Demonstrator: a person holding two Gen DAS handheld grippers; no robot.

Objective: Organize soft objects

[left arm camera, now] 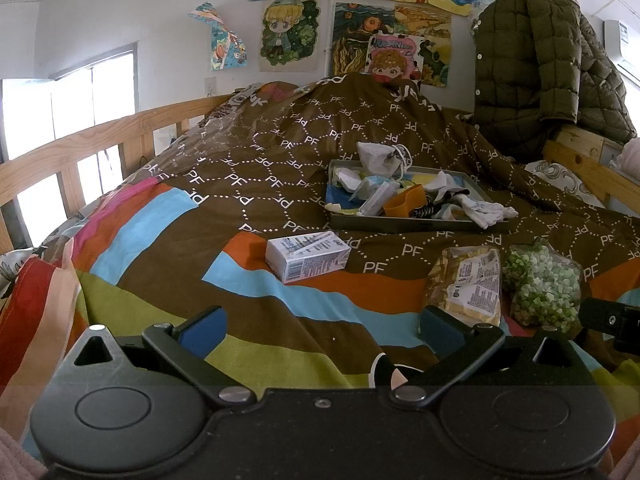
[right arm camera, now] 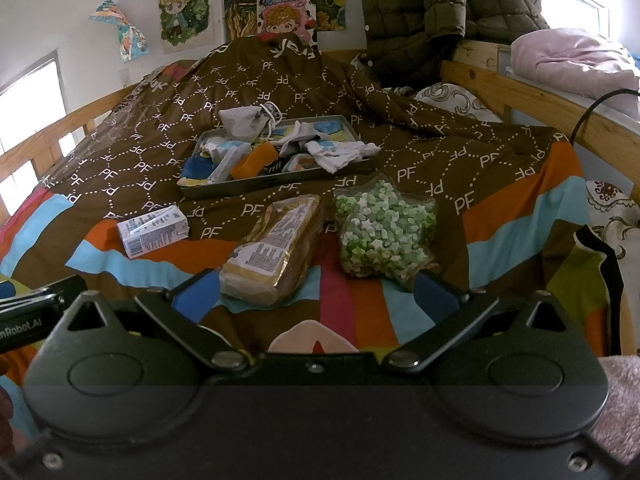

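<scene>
Soft goods are seen spread over a patterned bed cover: a bread pack (right arm camera: 276, 248) at centre frame of the right wrist view, a bag of green-and-white pieces (right arm camera: 384, 236) just beside it to the right, a small carton (right arm camera: 154, 230) at left, and a grey tray (right arm camera: 280, 182) of jumbled cloth items behind. Both the right gripper (right arm camera: 316, 292) and left gripper (left arm camera: 320, 328) are held wide apart, with nothing gripped. The bread pack is judged light and easily crushed, best taken gently across its narrow width; the bag is judged loose and slippery.
</scene>
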